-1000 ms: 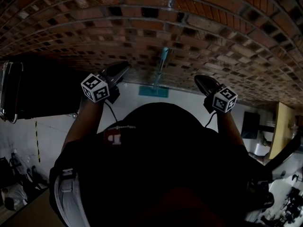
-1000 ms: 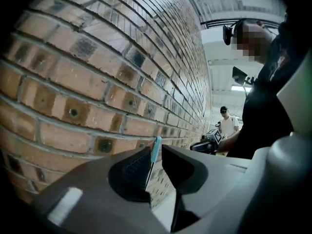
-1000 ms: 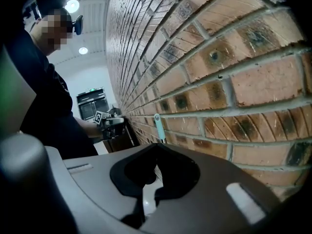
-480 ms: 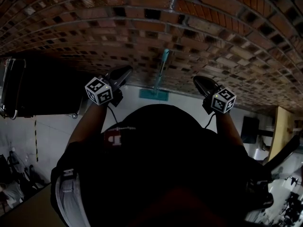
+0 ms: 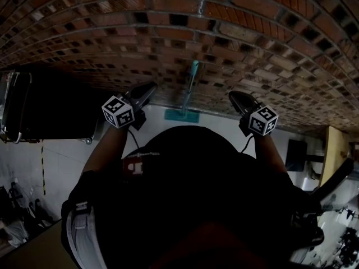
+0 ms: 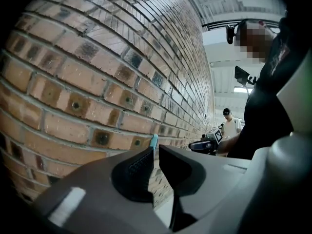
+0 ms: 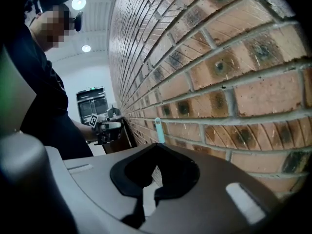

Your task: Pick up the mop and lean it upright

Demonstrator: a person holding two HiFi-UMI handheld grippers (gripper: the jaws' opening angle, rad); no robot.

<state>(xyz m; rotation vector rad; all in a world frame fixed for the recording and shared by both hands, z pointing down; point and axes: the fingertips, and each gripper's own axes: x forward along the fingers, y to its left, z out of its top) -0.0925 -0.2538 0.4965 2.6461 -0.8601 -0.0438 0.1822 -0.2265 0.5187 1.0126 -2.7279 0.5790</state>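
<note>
Leaning upright against the red-brown brick wall point(image 5: 252, 38), the mop with a slim teal handle and a flat teal head point(image 5: 188, 94) is seen with its head set on the pale floor point(image 5: 220, 119) at the wall's foot. In the head view it is flanked by the two hand-held grippers and is touched by neither. The left gripper point(image 5: 150, 87) is held to the mop's left. Its jaws have just been closing and are parted by only a narrow slit, in which nothing is caught. The right gripper point(image 5: 234, 96) is held to the mop's right, its jaw tips brought together on nothing. In each gripper view the top of the teal handle is seen beyond the jaws, against the bricks. A large black object with a metal frame point(image 5: 50, 105) is seen by the wall at the far left.
</note>
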